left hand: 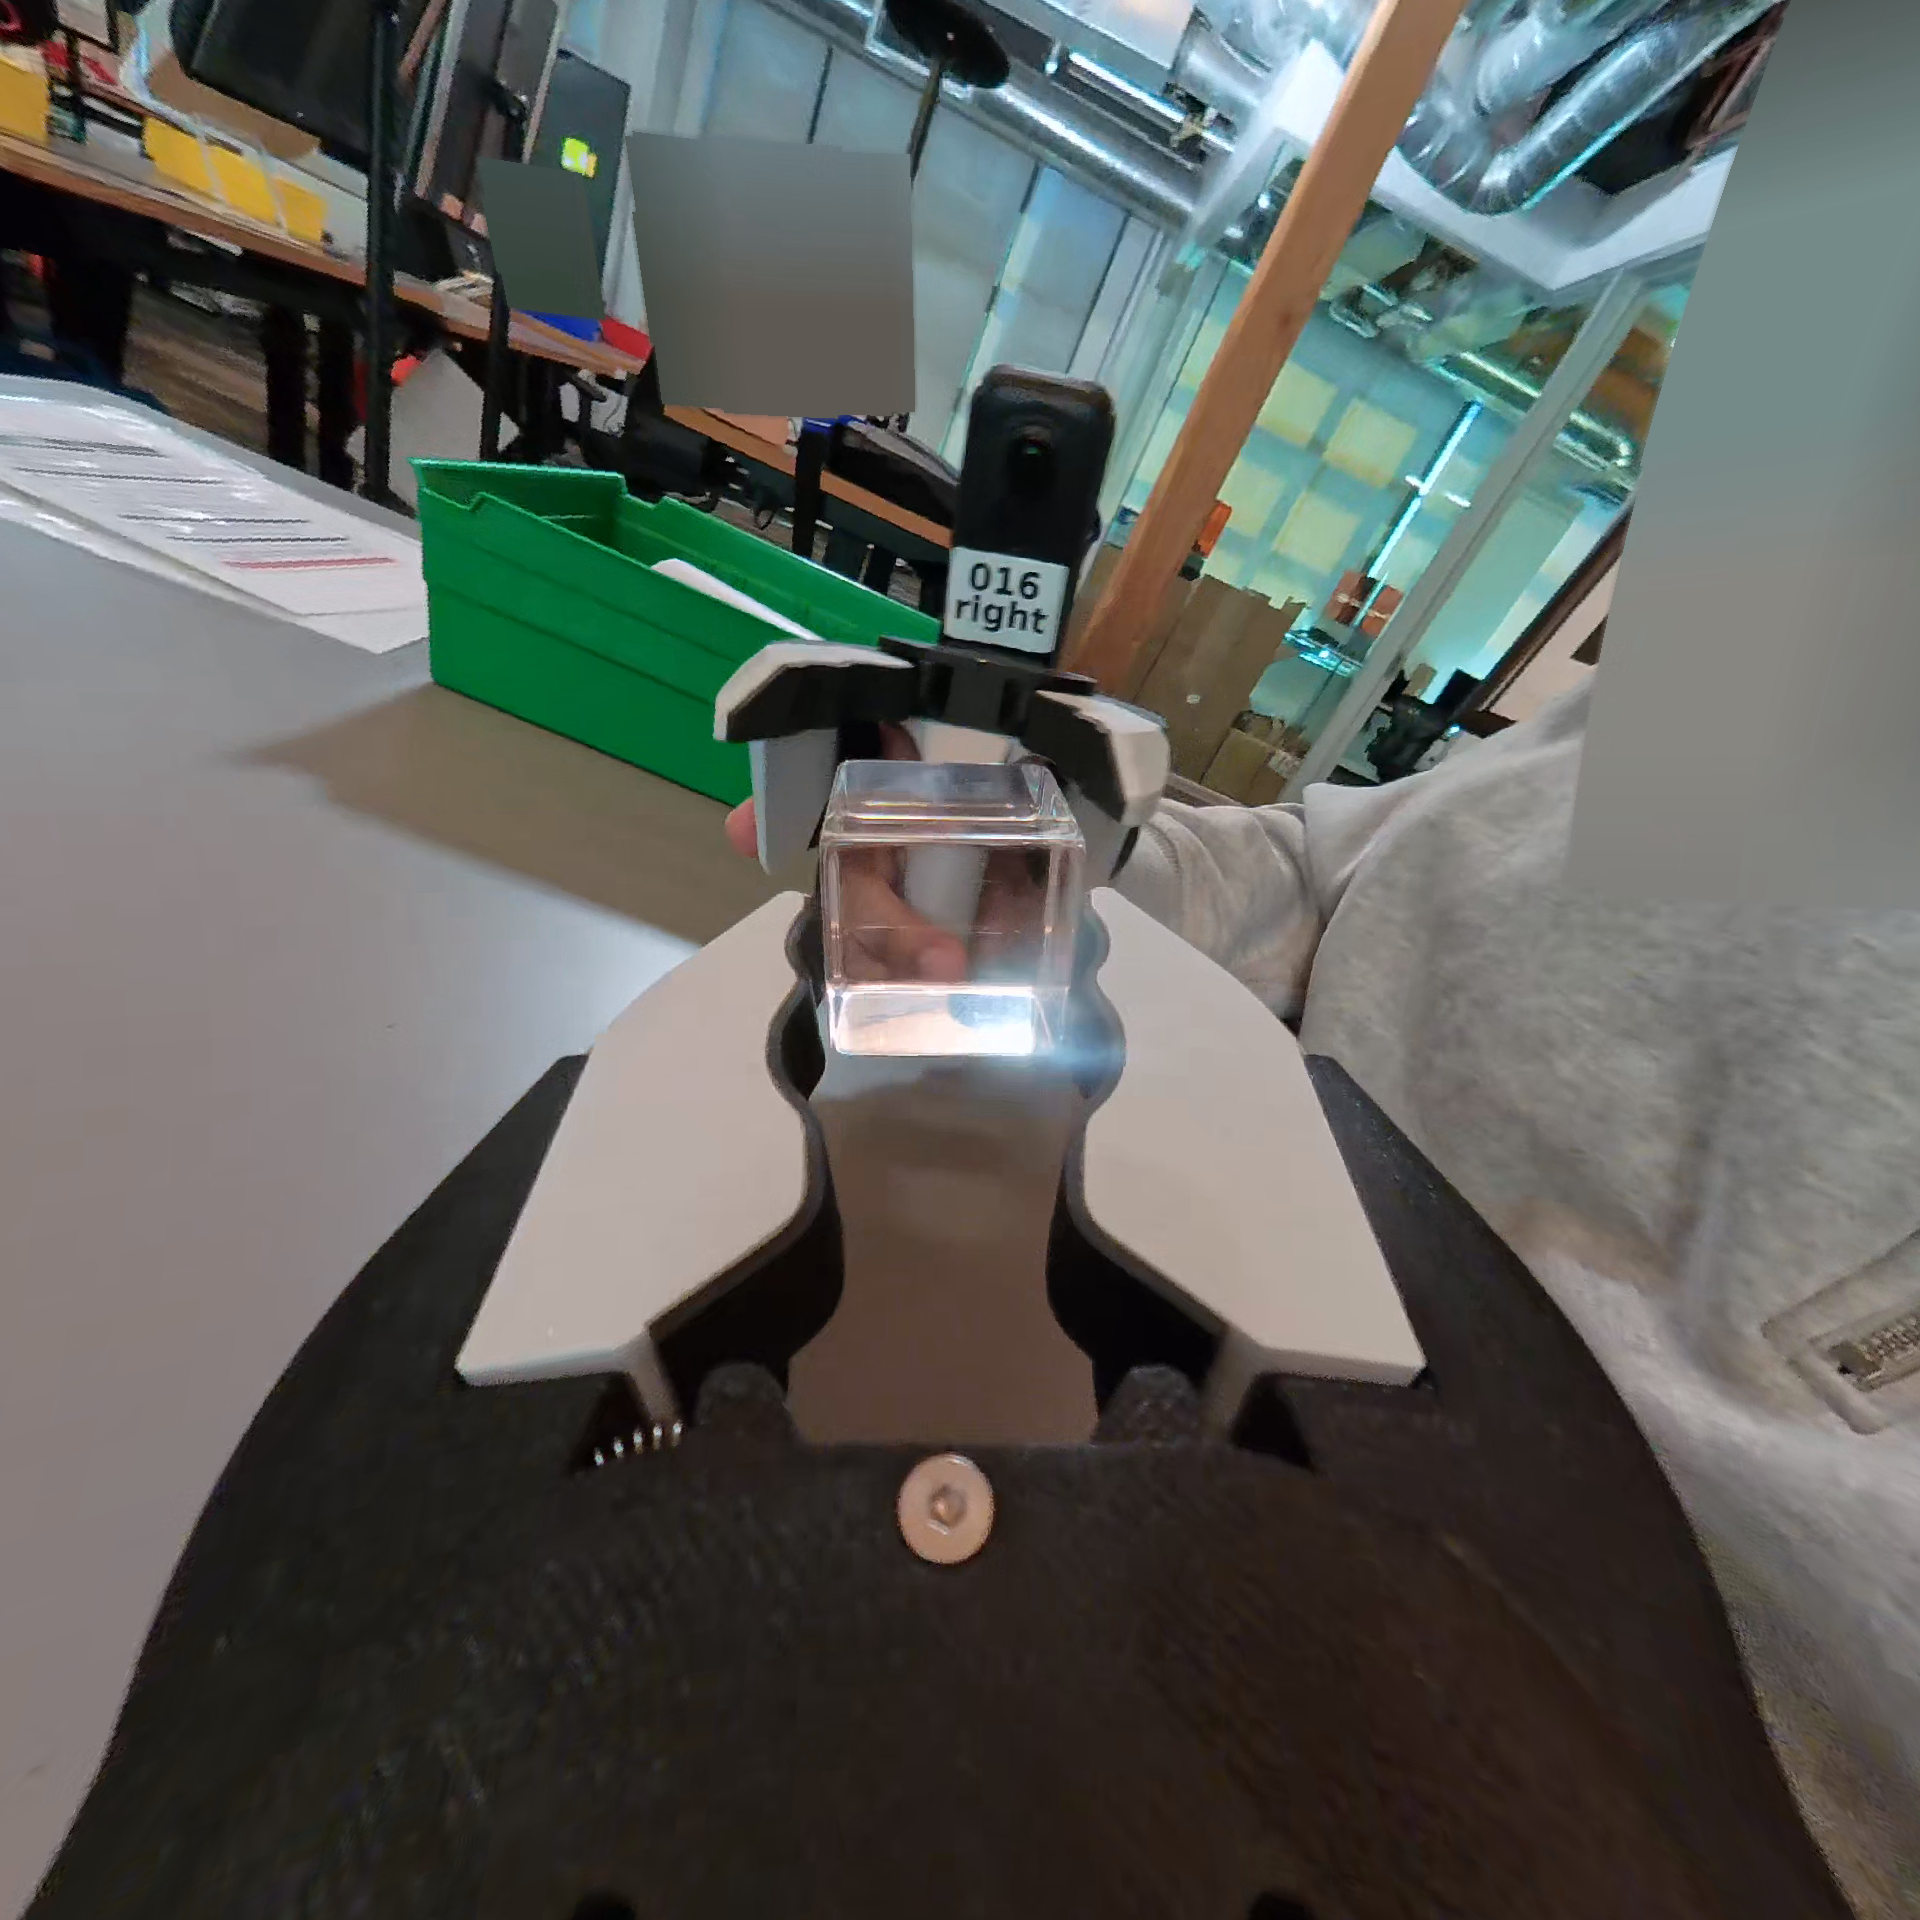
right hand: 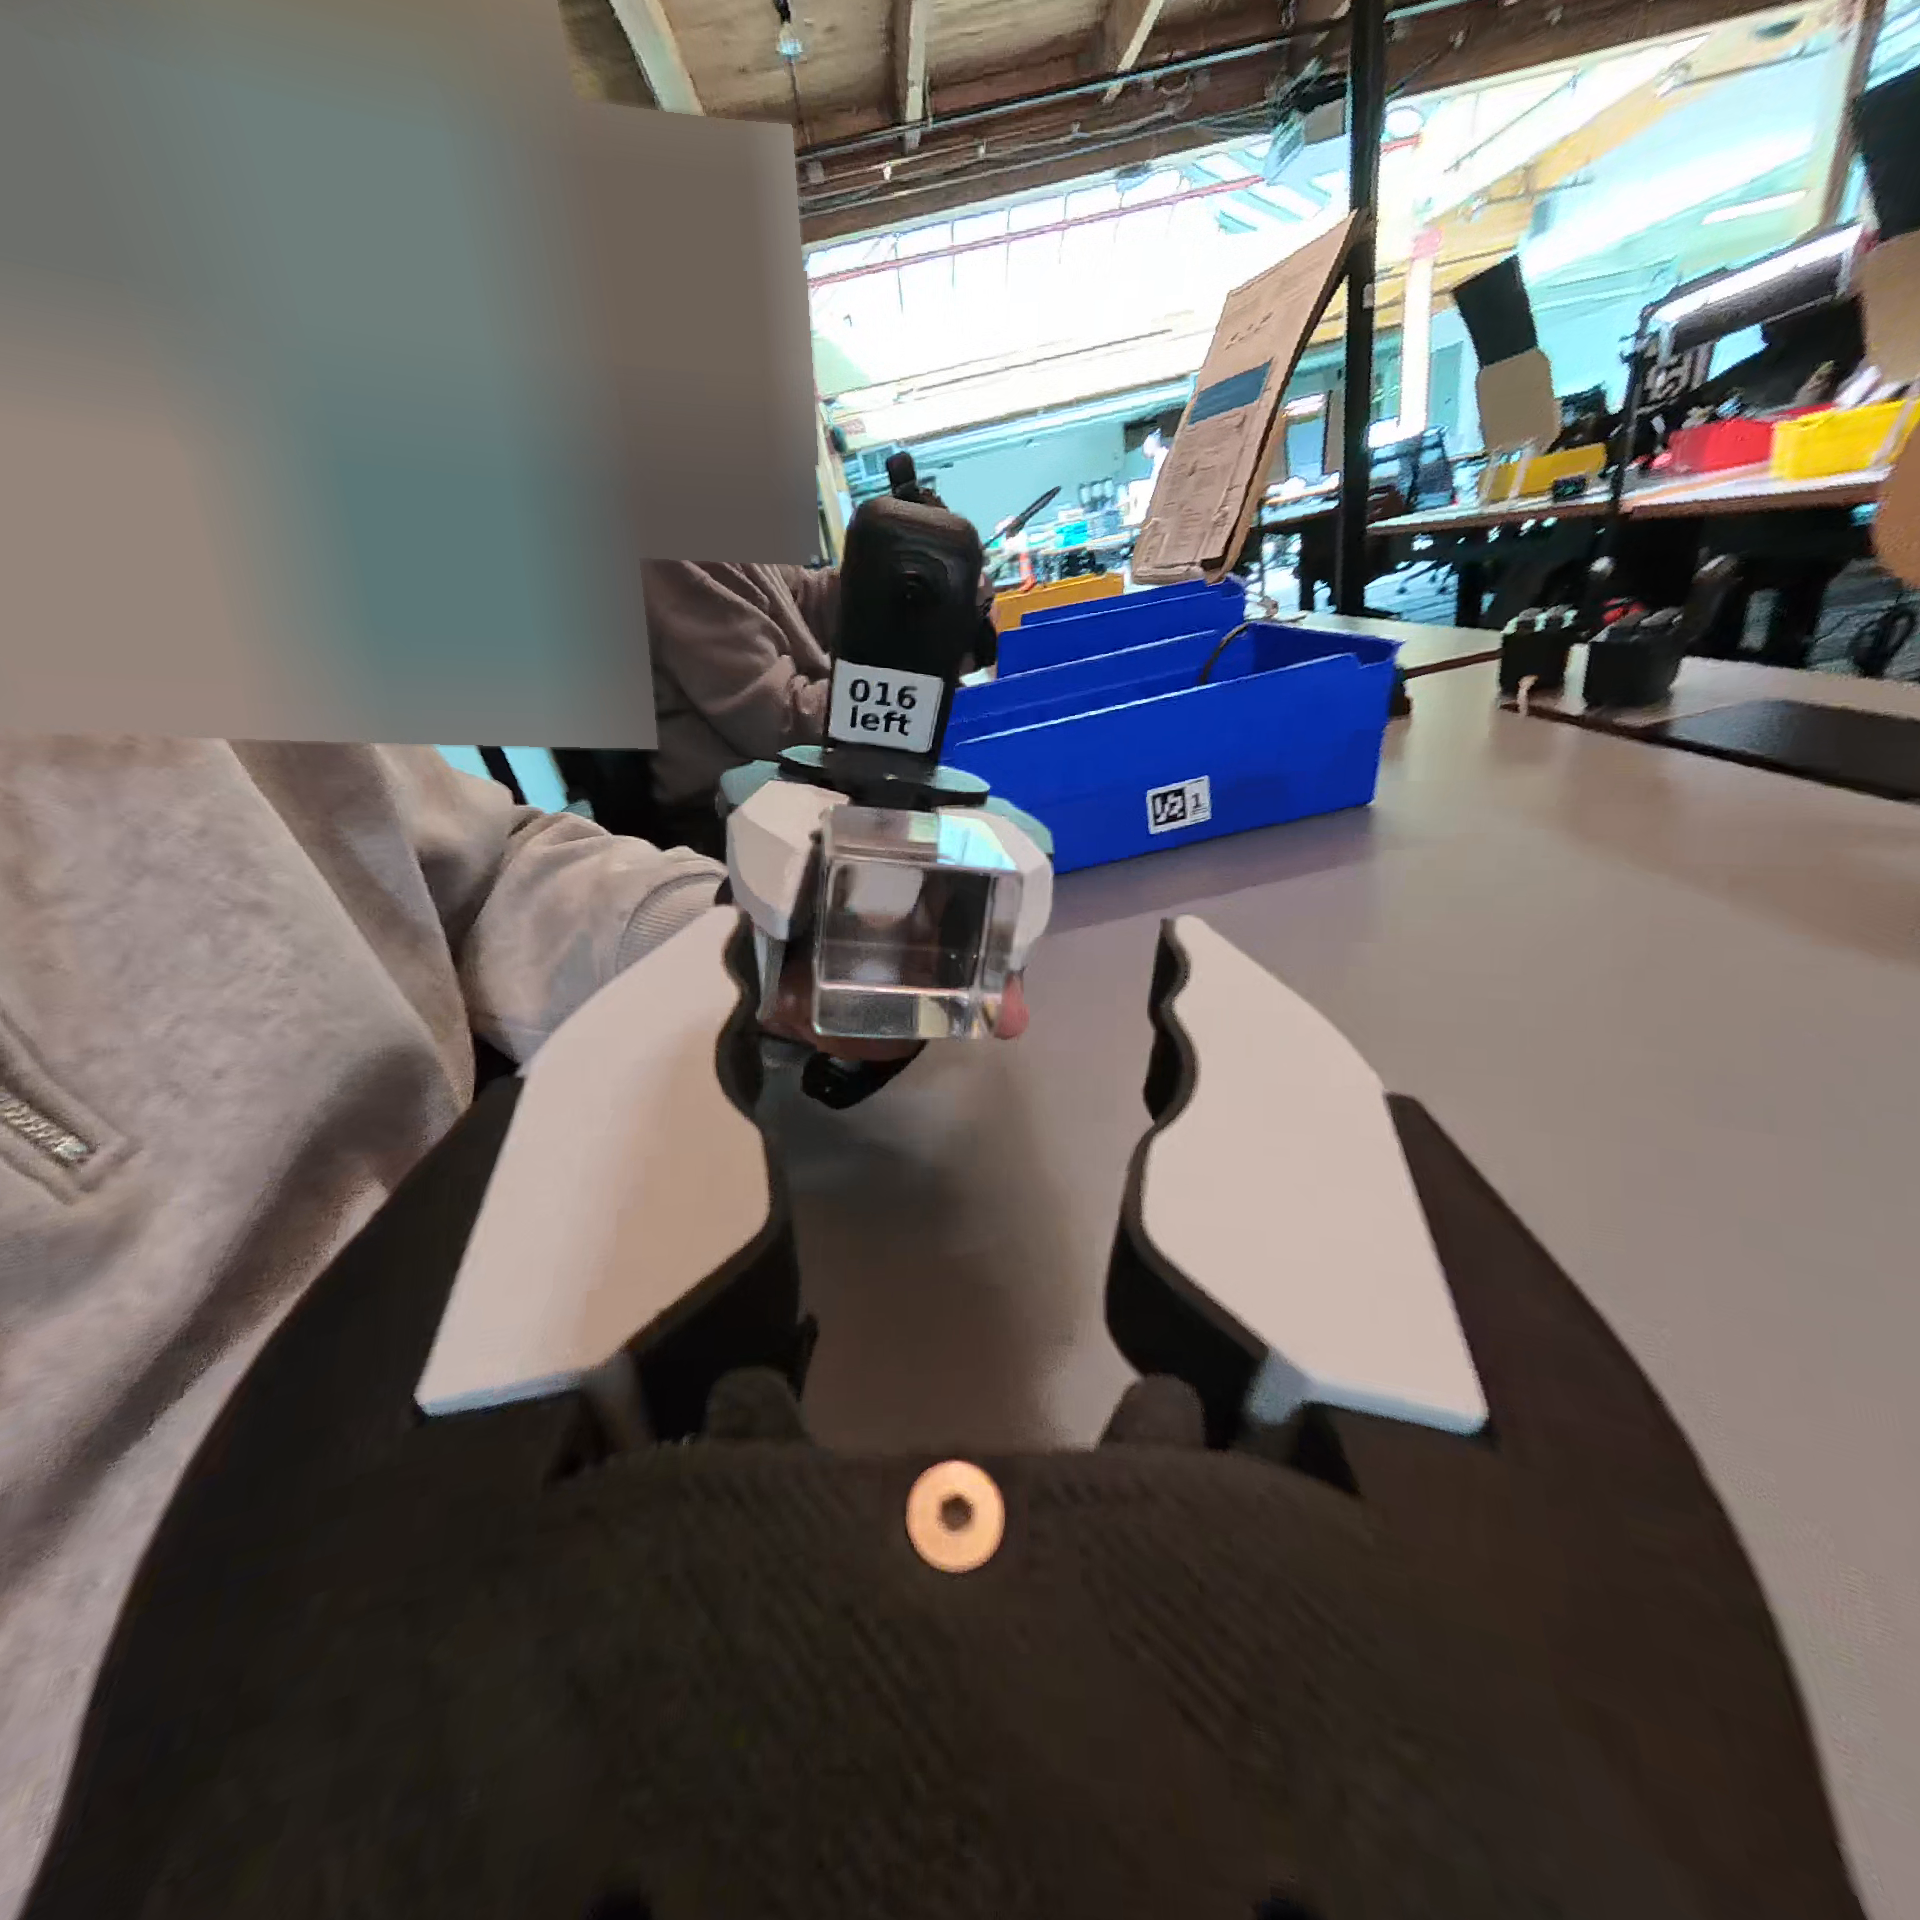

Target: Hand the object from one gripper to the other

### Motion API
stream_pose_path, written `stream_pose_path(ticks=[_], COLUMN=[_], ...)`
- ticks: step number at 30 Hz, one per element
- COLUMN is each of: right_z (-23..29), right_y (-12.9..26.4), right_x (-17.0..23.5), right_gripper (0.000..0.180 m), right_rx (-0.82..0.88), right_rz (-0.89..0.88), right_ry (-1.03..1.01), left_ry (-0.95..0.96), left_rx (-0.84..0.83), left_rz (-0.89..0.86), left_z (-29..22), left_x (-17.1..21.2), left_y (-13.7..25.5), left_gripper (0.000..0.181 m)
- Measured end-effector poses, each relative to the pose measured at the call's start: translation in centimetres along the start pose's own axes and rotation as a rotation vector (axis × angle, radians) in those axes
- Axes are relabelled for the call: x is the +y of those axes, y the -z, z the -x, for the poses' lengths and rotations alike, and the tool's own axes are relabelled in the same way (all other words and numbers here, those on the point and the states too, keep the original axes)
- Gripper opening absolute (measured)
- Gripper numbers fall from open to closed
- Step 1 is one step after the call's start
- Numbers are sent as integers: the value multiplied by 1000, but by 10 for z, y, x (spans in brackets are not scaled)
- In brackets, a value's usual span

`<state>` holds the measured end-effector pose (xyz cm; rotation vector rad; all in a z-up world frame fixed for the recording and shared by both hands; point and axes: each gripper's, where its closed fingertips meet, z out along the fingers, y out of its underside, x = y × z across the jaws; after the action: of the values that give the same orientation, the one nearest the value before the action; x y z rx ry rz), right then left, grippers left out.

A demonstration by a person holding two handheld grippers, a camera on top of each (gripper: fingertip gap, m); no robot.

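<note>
A clear plastic cube (left hand: 951,925) is clamped between the white fingers of my left gripper (left hand: 945,914), held in the air above the grey table (left hand: 260,987). My right gripper (left hand: 956,753) faces it from just beyond the cube, jaws spread wide. In the right wrist view my right gripper (right hand: 951,940) is open and empty. The cube (right hand: 914,935) sits just ahead of its fingertips, nearer the left finger, still gripped by the left gripper (right hand: 899,873). The cube is not between the right fingers.
A green bin (left hand: 582,613) stands on the table behind the grippers, with printed sheets (left hand: 208,520) to its left. A blue bin (right hand: 1174,748) and small black devices (right hand: 1621,665) stand farther off. A person's grey sleeve (left hand: 1558,1039) is close on the right. The tips of both grippers are at nearly the same place.
</note>
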<state>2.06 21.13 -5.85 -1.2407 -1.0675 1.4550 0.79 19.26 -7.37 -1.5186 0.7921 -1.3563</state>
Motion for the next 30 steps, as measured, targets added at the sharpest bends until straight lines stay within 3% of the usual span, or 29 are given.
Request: stream_pose_path(ticks=[6,12,21,24,30], right_z=[11,15,14,13,3], right_y=[-9,-13,-10,-8,-1], right_x=[13,17,17,12,6], right_gripper=[66,43,42,42,42], right_rx=[-39,-67,-43,-26,-6], right_rz=[69,71,114,100,60], right_ry=[-14,-85,-59,-45,-107], left_ry=[25,10,10,34,128], left_rx=[16,40,25,-12,2], left_rz=[18,34,8,-34,-117], left_z=[0,-6,-5,4,11], left_x=[7,11,11,7,-3], left_y=[-3,-7,-9,-8,0], left_gripper=[45,45,46,68,75])
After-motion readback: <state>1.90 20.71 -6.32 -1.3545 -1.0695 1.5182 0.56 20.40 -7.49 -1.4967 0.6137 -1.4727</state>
